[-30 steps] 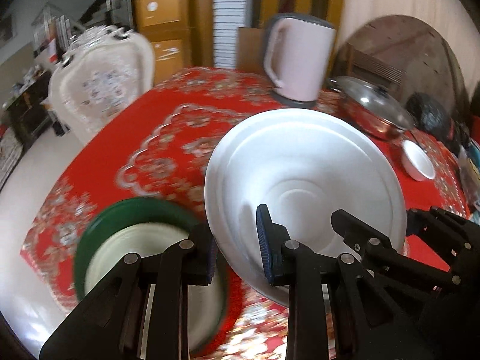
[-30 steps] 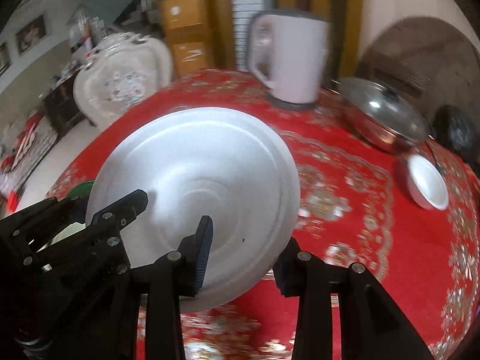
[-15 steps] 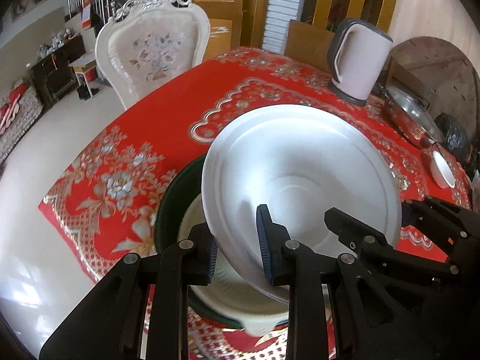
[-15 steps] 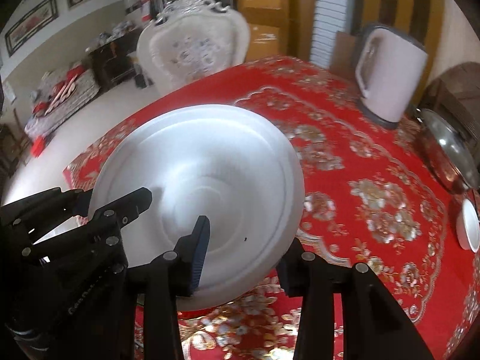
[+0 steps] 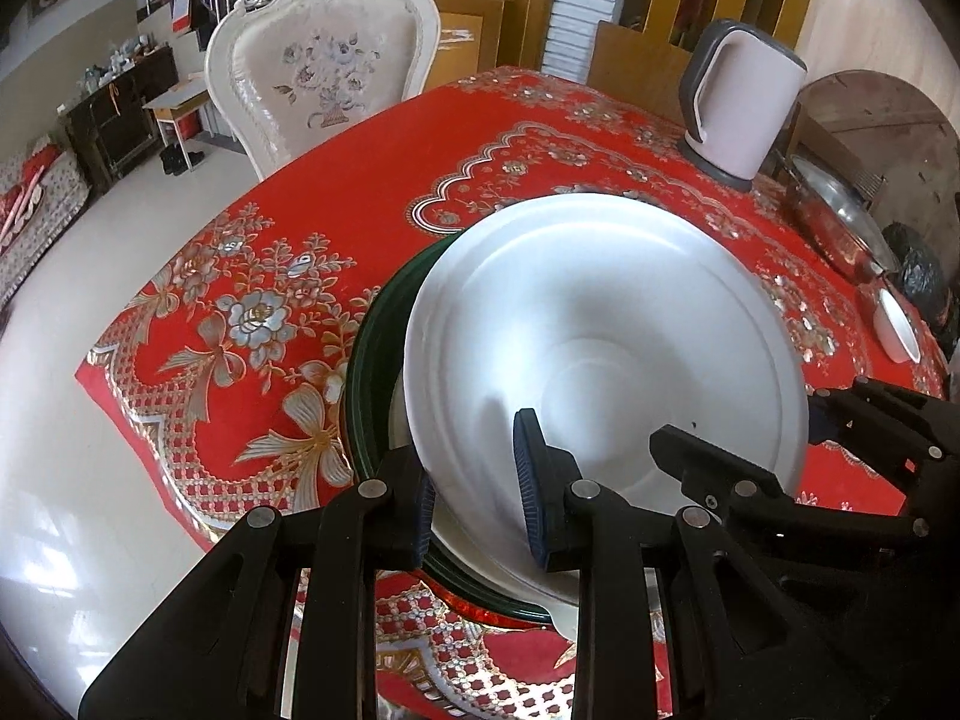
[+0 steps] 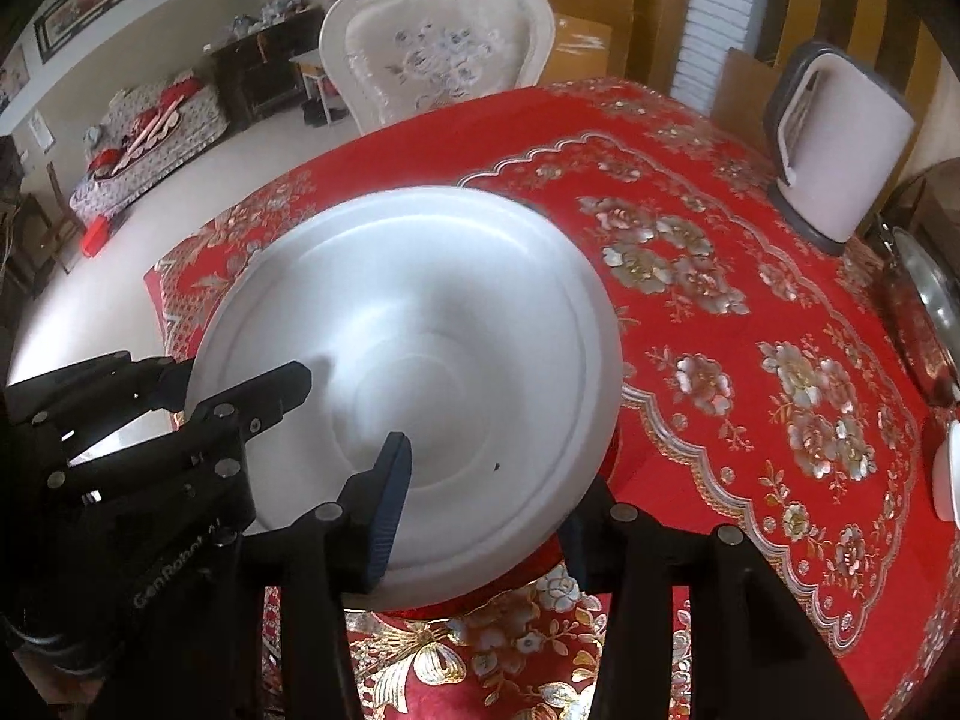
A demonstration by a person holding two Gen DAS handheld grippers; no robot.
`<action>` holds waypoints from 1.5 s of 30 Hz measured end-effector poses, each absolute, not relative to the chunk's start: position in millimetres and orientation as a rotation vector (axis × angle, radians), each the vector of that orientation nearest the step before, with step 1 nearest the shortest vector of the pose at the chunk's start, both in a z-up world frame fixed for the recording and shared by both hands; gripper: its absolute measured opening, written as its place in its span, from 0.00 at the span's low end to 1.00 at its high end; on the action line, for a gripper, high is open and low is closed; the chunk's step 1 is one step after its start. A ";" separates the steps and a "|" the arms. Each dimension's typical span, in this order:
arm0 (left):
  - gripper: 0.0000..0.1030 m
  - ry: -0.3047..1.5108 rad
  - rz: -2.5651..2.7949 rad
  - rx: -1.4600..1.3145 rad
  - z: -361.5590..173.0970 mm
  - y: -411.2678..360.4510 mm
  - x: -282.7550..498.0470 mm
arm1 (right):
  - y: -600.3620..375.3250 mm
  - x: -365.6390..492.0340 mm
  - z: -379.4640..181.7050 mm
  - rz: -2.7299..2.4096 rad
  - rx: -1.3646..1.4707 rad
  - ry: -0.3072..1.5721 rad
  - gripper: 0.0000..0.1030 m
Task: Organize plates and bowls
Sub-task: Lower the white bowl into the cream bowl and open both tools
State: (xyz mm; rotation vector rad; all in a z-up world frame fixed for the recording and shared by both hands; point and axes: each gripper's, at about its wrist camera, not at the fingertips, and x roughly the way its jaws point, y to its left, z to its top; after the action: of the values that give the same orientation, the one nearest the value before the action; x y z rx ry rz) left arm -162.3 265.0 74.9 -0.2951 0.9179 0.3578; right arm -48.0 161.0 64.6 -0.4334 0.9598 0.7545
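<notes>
The red table [image 5: 372, 180] carries a green plate [image 5: 369, 360] near its corner, and the big white plate [image 5: 600, 324] sits tilted over it, not yet flat. The left gripper [image 5: 477, 492] is clenched on the white plate's near rim. The right gripper [image 6: 480, 504] straddles the opposite rim, its jaws just opening and seemingly loosened. If the left lets go early, the glossy, smooth plate could slide off-centre or clatter.
</notes>
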 end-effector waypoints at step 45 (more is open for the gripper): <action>0.44 0.815 0.368 -0.265 96.1 249.4 -163.7 | 101.3 -26.0 91.4 0.689 -0.256 0.942 0.59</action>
State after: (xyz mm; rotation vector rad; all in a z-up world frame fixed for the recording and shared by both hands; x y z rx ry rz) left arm -163.7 249.4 96.1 -0.2651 0.8150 0.3677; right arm -26.0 101.3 91.4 -0.2558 0.9417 0.6892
